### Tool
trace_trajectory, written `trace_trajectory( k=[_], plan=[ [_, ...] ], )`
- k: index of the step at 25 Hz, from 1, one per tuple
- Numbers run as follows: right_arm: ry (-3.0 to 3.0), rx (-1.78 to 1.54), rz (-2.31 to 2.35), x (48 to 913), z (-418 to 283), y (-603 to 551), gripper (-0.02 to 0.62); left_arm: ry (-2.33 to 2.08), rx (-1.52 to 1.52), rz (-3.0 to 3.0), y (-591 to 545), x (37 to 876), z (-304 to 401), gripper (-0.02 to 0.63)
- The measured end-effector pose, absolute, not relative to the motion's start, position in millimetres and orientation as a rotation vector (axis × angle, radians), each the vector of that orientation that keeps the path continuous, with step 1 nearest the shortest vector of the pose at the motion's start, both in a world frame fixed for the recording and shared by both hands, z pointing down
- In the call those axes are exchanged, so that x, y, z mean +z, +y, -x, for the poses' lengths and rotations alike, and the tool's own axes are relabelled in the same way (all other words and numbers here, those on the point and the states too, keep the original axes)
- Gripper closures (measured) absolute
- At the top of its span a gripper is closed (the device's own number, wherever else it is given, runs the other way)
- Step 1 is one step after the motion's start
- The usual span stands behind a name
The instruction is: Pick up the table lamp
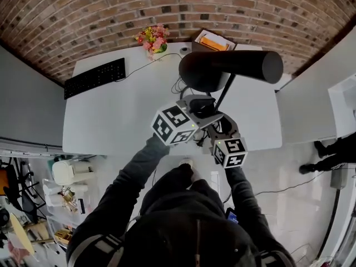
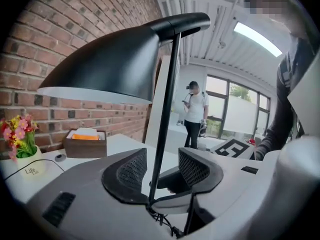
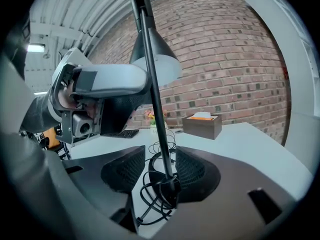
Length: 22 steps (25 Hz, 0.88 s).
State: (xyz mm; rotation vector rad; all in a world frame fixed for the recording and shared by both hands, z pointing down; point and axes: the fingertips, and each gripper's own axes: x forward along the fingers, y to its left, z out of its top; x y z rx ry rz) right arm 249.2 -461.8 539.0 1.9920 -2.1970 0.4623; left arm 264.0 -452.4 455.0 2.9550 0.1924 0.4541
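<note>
The work is sitting at the approach step, with nothing gripped yet. The left gripper (image 2: pixel 157 173) is holding its jaws wide apart, and the thin black stem (image 2: pixel 165 124) of the table lamp (image 1: pixel 228 68) is running up between the pads, apparently clear of both. The right gripper (image 3: pixel 157 171) is likewise standing open around the stem, low down by the base, where a coil of black cable (image 3: pixel 150 196) is lying. The next move is probably calling for both pairs of jaws to close squarely on the stem, then a straight lift (the big shade is making the lamp top-heavy, and the cable may be dragging). The lamp is standing upright on a white table (image 1: pixel 111 121), towards its right side. Further back, a black keyboard (image 1: pixel 94 78) is lying at the left, and a pot of flowers (image 1: pixel 153 38) and a brown tissue box (image 1: pixel 214 40) are sitting by the brick wall (image 1: pixel 167 4). Far off, a person (image 2: pixel 195 114) is standing near large windows
</note>
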Motion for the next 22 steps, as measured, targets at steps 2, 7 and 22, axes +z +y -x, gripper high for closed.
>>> trace_trajectory(
  k=[2, 7, 22],
  plan=[
    [-2.185, 0.466, -1.991, 546, -247, -469, 0.428, 0.206, 0.450, -2.956, -454, 454, -267, 0.413],
    [-2.122, 0.530, -1.993, 573, -251, -472, 0.428, 0.240, 0.459, -2.977, -453, 453, -278, 0.413],
    [-2.036, 0.450, -2.017, 600, -258, -472, 0.526, 0.290, 0.488, -3.048, -452, 450, -282, 0.548]
  ],
)
